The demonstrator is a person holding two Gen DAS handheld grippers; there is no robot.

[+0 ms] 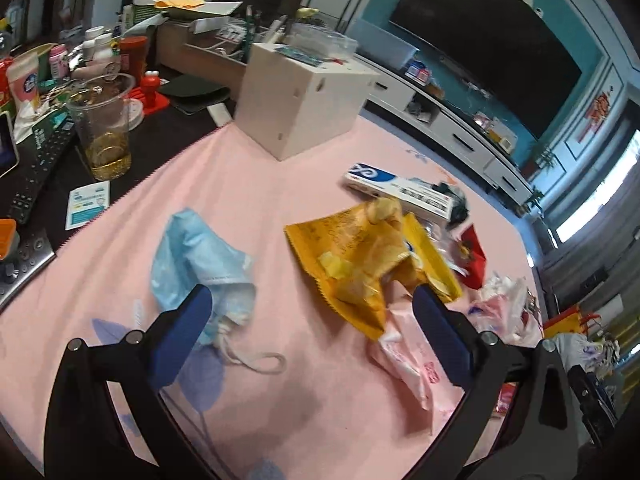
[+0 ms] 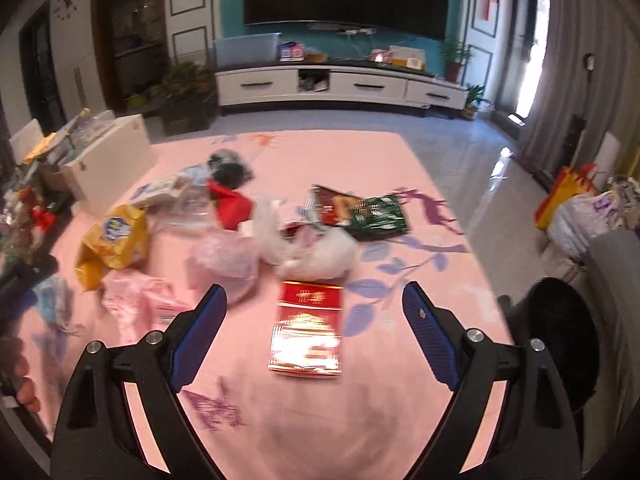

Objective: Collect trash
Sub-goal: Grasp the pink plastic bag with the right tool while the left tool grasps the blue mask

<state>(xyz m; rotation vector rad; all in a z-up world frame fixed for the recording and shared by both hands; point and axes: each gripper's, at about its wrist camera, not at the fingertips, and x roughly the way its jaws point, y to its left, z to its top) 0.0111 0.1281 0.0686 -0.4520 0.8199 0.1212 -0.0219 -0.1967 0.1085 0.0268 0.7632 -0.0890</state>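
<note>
Trash lies loose across the pink tablecloth point(image 2: 420, 184); nothing is gathered yet, by the look of it. Nearest your right gripper point(image 2: 314, 312) is the red packet point(image 2: 308, 328), flat on the cloth and lying lengthwise between the blue pads, which stand wide and touch nothing. To take it well, come down squarely over its narrow width, let the pads reach the cloth on either side before closing, and expect the glossy flat face to slide; a pinch at one long edge may serve better than a squeeze across the flat. Your left gripper point(image 1: 312, 316) also stands wide with nothing in it, hovering between the blue face mask point(image 1: 200, 252) and the yellow snack bag point(image 1: 360, 256), with a pink wrapper point(image 1: 408, 364) just beside its right pad. The mask is limp with a trailing ear loop, so grab the bunched body, not the cord. Count, as far as blur allows: one red packet, one yellow bag, one mask, one pink wrapper, one green-and-red pouch point(image 2: 360, 210), one toothpaste box point(image 1: 396, 190), one small red bag point(image 2: 230, 204), one dark crumpled item point(image 2: 228, 170), and a heap of white and clear plastic bags point(image 2: 308, 248) whose number you cannot tell. The white box point(image 1: 300, 96) at the cloth's far edge looks like a possible bin.
</note>
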